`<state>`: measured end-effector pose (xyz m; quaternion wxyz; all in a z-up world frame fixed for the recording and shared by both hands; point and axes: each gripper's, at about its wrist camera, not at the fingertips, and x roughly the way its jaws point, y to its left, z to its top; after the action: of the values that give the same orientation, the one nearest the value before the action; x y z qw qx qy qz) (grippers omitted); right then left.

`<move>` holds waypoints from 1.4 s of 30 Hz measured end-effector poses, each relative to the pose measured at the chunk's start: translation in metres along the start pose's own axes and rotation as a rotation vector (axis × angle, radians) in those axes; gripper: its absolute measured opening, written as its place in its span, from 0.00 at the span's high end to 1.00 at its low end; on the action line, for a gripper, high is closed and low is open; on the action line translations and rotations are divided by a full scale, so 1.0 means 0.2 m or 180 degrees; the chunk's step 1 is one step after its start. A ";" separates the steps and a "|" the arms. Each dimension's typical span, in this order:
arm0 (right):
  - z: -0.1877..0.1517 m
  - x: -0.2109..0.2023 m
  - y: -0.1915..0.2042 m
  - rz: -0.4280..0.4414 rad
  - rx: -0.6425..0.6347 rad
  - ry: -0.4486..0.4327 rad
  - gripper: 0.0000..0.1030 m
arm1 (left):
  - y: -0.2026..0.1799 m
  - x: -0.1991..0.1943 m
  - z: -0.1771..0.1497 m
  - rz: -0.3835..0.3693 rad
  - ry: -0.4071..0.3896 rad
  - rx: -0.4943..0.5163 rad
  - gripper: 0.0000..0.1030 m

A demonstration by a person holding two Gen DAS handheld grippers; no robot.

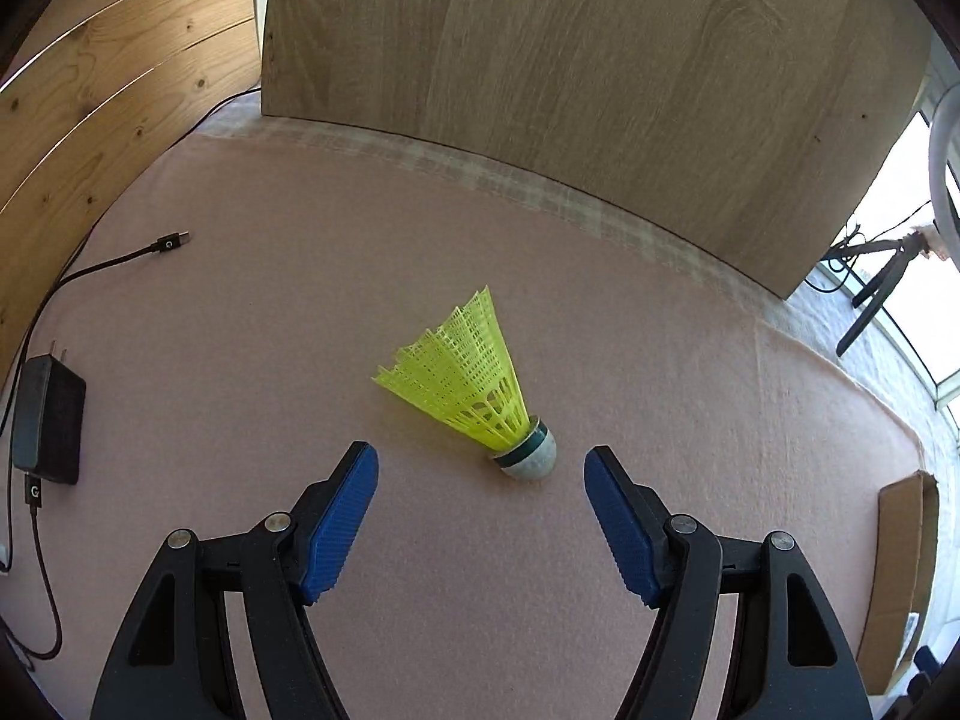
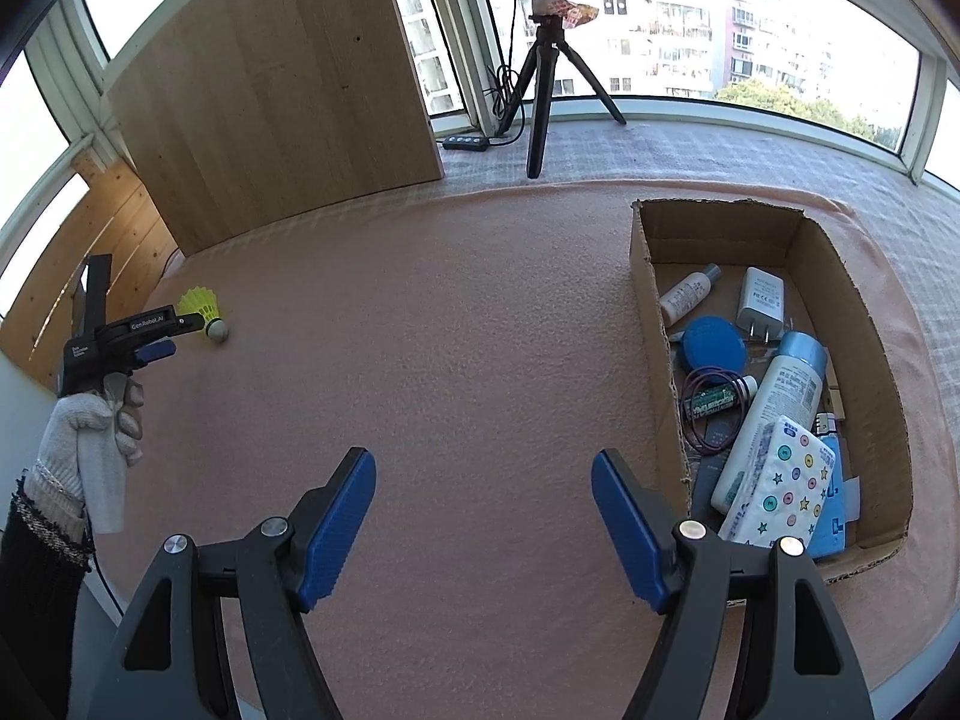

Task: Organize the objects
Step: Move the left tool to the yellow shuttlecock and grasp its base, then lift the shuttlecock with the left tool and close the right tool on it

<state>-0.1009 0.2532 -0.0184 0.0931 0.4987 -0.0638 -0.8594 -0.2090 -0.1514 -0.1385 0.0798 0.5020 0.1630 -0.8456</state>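
My left gripper (image 1: 480, 480) gapes empty just short of the shuttlecock (image 1: 474, 378); my right gripper (image 2: 483, 480) gapes empty beside the box (image 2: 645, 276).

The shuttlecock (image 1: 480, 378) just ahead of the left hand-held gripper (image 1: 480, 468) has a glossy yellow plastic mesh skirt and a matt white cap. Under it lies a soft, fuzzy pink cloth (image 1: 300, 300). Beyond stands a smooth matt wood-grain board (image 1: 570, 60). The ribbed blue pads (image 1: 342, 528) look like matt rubber. Right of the right hand-held gripper (image 2: 483, 462), the box (image 2: 645, 276) is rough brown cardboard.
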 end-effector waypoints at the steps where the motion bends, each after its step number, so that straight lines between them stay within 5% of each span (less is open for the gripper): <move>1: 0.00 0.01 0.00 -0.0004 0.0020 0.0010 0.31 | 0.01 0.01 0.02 -0.0006 0.0002 -0.0021 0.28; 7: -0.01 0.06 0.00 -0.0020 0.0063 0.0093 0.31 | 0.03 0.14 0.10 -0.0063 0.0075 -0.0147 0.31; 20: -0.01 0.11 0.00 -0.0037 0.0075 0.0165 0.31 | -0.08 0.22 0.07 -0.0289 0.0218 0.0019 0.72; 29: 0.01 0.15 0.02 0.0036 0.0044 0.0195 0.31 | -0.19 0.14 -0.15 -0.0656 0.0375 0.0084 0.72; 42: -0.02 0.24 0.06 0.0317 0.0042 0.0326 0.31 | -0.55 -0.07 -0.76 -0.1137 0.0696 0.0433 0.72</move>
<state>-0.1197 0.2311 -0.0576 0.1356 0.5388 -0.0894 -0.8266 -0.1096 0.0049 -0.1726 -0.1234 0.5581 0.1996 -0.7959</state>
